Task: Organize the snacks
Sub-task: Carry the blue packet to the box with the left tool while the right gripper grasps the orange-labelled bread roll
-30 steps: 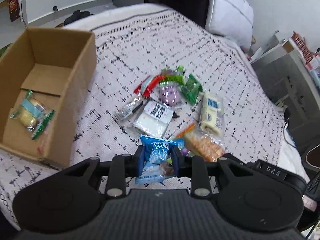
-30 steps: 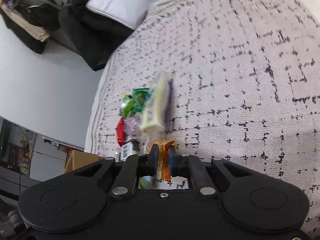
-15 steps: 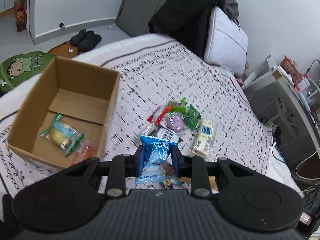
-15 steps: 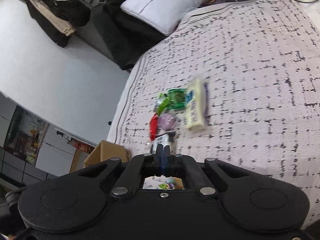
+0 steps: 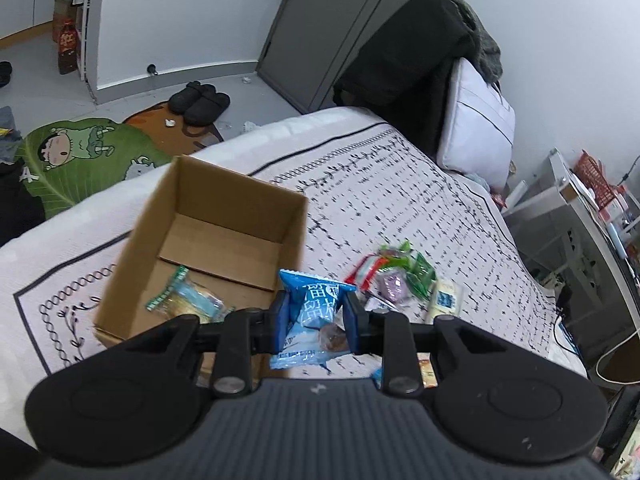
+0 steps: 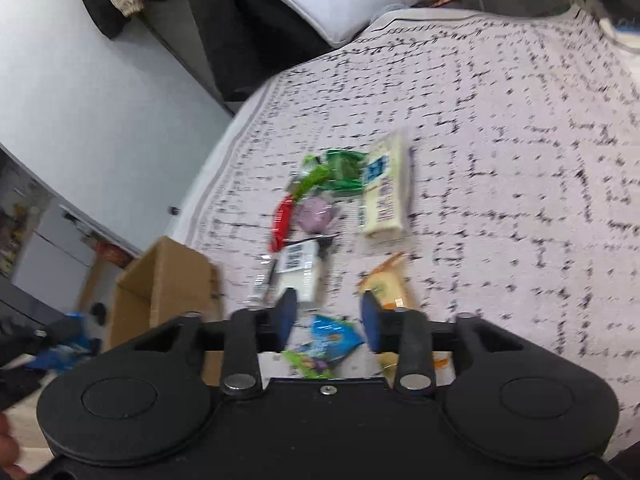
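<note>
Left wrist view: your left gripper (image 5: 314, 322) is clamped across the middle of a blue snack packet (image 5: 314, 312), carried in the air just beside the near right corner of the cardboard box (image 5: 224, 208) that stands on the bed (image 5: 400, 200). The packet looks light, soft and crinkly, a puffed film pouch with a small dark sweet showing at its lower end. Judged from that, a pinch across the body, as you have it, holds better than one on the slippery sealed edges, and a hard squeeze risks crushing what is inside. One green-edged wrapped cake (image 5: 184, 296) already lies on the box floor.

Right wrist view: your right gripper (image 6: 328, 316) has its jaws opening, with nothing pressed between them; a small blue and green packet (image 6: 326, 340) lies on the cover below the gap. Further off, the loose pile stays on the bed: a pale yellow bar (image 6: 386, 196), a white packet (image 6: 298, 268), an orange packet (image 6: 386, 282), and red, purple and green wrappers.

Hard to read: the right view is motion-blurred, so labels are illegible. The near part of the box and the near edge of the pile are hidden behind the gripper bodies. Whether more snacks lie there cannot be told.
</note>
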Demonstrator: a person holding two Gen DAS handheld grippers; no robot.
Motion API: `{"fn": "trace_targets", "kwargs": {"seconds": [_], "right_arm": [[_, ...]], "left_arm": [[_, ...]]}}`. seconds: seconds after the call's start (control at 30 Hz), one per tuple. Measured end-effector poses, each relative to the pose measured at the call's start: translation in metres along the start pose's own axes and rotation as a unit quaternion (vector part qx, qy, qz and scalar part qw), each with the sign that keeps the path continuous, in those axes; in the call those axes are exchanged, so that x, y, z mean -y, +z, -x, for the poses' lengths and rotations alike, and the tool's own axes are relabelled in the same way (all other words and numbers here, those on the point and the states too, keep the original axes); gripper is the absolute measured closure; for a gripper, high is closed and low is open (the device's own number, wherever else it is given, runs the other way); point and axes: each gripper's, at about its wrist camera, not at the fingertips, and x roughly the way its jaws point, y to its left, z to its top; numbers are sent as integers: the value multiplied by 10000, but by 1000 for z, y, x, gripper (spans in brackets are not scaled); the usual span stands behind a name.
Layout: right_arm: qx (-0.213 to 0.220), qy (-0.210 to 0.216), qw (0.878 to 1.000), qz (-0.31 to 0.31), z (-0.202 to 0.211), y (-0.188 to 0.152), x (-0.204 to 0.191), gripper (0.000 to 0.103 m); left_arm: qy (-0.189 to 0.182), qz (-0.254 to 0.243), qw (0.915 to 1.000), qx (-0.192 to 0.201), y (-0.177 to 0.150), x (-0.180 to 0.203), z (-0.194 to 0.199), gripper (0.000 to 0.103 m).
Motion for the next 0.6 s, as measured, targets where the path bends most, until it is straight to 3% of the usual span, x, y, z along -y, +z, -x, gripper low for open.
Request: {"fn": "trace_targets", "kwargs": {"seconds": [0.2, 0.37, 0.43, 0.47, 0.6], "right_arm": [[-36, -614, 9975, 347, -19, -6, -2, 34], [-296, -1094, 9914, 655, -42, -17, -6, 31], [-487, -1263, 9882, 713, -52, -21, -6, 40], [-626, -1273, 9872, 732, -57, -22, -5, 67], [-737, -1338, 9838, 943, -62, -23, -12, 70]], "left_arm": [[124, 157, 9998, 17, 8, -22, -3, 75], [210, 321, 9993, -37, 12, -42, -10, 75], [232, 373, 9990, -62, 13, -48, -13, 75], [237, 395, 9989, -72, 14, -52, -14, 75], [267, 480, 9984, -96, 15, -61, -20, 75]]}}
